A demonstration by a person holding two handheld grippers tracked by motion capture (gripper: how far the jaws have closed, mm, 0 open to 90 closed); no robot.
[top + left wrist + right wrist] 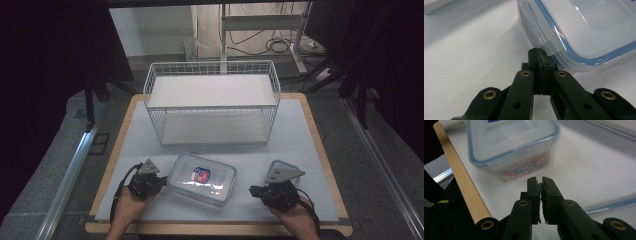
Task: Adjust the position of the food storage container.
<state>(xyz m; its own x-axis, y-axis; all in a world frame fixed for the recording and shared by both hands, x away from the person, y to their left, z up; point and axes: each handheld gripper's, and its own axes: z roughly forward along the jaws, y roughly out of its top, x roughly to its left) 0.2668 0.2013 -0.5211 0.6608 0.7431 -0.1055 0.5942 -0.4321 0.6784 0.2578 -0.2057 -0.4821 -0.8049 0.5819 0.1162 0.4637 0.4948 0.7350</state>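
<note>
The box [201, 178] lies lower centre of the high view on the worktop [310, 150], long axis across. Left gripper [159, 181], jaws closed empty, sits at its end latch [541, 37]; right gripper [254, 190], jaws nearly closed, stands apart.

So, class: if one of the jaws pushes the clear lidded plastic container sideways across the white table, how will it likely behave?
The container would probably slide rather than tip: it is low, wide and lies flat on the smooth table. It looks stiff, with a hard clear lid and blue seal, so it should keep its shape. It is likely light, since little more than a small packet shows inside.
</note>
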